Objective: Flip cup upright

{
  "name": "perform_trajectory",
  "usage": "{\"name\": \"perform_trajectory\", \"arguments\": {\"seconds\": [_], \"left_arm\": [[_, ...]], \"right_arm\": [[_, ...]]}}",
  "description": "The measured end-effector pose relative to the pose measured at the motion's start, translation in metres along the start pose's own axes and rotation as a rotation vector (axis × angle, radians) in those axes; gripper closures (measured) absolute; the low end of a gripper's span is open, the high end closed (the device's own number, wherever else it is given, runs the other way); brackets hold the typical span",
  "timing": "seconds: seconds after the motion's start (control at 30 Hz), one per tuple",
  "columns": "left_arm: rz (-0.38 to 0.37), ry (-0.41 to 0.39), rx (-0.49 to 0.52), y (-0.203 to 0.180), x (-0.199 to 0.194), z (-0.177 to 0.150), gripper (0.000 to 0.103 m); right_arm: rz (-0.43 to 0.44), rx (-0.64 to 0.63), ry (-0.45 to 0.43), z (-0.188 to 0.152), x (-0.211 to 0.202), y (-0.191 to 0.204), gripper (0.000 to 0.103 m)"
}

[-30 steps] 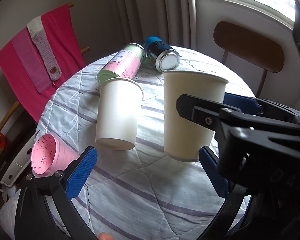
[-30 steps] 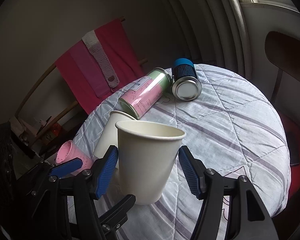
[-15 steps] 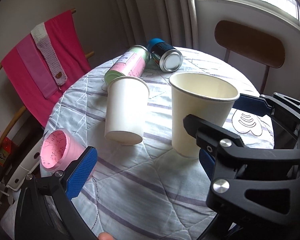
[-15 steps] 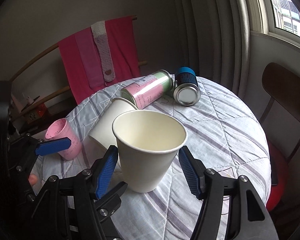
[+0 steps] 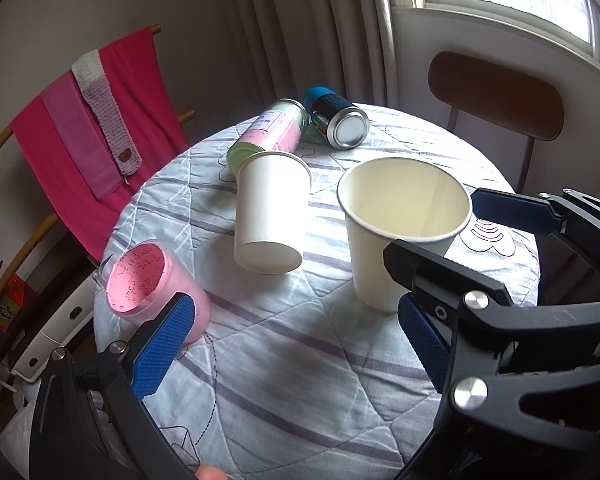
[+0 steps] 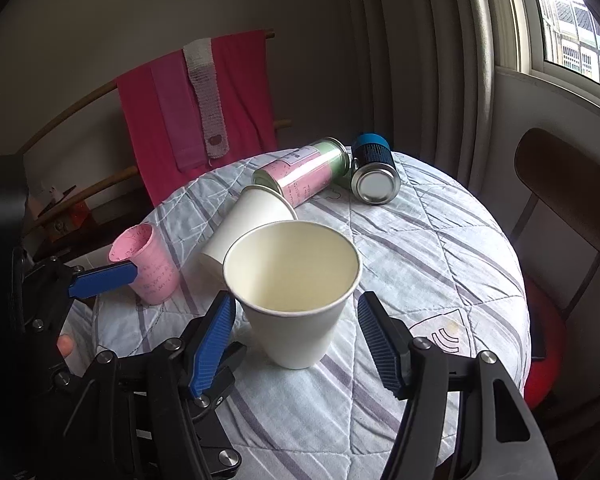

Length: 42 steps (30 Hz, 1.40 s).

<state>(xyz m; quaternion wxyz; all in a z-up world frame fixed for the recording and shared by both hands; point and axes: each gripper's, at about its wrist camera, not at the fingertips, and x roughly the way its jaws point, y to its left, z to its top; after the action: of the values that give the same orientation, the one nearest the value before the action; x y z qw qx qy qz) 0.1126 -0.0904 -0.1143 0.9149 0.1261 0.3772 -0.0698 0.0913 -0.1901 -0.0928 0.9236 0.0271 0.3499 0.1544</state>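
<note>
A cream paper cup (image 6: 292,292) stands upright on the round table, mouth up; it also shows in the left wrist view (image 5: 400,228). My right gripper (image 6: 296,340) is open, its blue pads on either side of the cup and not touching it. A second white paper cup (image 5: 270,212) lies tilted on its side behind it, also in the right wrist view (image 6: 248,228). My left gripper (image 5: 292,344) is open and empty, low over the table's near left part.
A pink cup (image 5: 156,288) stands upright at the table's left edge. A pink-green can (image 5: 268,136) and a blue-capped can (image 5: 340,120) lie at the back. A wooden chair (image 5: 496,96) stands behind right, a rack with pink cloth (image 5: 92,120) at left.
Both grippers have pulled back and risen, so the cups look smaller and lower. The right gripper's pads have drawn away from the upright cup, which stays standing.
</note>
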Motion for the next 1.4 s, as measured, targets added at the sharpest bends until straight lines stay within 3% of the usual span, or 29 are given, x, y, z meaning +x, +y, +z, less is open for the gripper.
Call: {"name": "perform_trajectory", "arguments": {"seconds": [0.07, 0.37, 0.6, 0.7, 0.93, 1.1, 1.27, 1.4], "left_arm": [[0.000, -0.009, -0.002, 0.002, -0.005, -0.002, 0.000], [-0.015, -0.080, -0.017, 0.016, -0.047, -0.009, 0.000], [-0.015, -0.190, -0.094, 0.039, -0.095, -0.019, 0.000], [-0.003, -0.243, -0.129, 0.046, -0.115, -0.022, 0.000], [0.013, -0.312, -0.180, 0.056, -0.147, -0.031, 0.000], [0.015, -0.323, -0.227, 0.066, -0.161, -0.035, 0.000], [0.027, -0.324, -0.238, 0.070, -0.170, -0.036, 0.000], [0.032, -0.345, -0.257, 0.074, -0.175, -0.037, 0.000]], "right_arm": [[-0.014, -0.006, -0.013, 0.000, -0.005, 0.004, 0.026], [-0.040, -0.010, -0.018, 0.002, -0.033, 0.017, 0.024], [-0.081, -0.018, -0.087, 0.002, -0.076, 0.035, 0.023], [-0.144, -0.024, -0.166, 0.001, -0.101, 0.046, 0.021], [-0.409, -0.058, -0.344, -0.001, -0.145, 0.066, 0.014], [-0.474, -0.012, -0.288, -0.001, -0.148, 0.061, 0.014], [-0.413, 0.037, -0.196, -0.005, -0.142, 0.059, 0.014], [-0.390, 0.033, -0.197, -0.006, -0.146, 0.063, 0.014]]}}
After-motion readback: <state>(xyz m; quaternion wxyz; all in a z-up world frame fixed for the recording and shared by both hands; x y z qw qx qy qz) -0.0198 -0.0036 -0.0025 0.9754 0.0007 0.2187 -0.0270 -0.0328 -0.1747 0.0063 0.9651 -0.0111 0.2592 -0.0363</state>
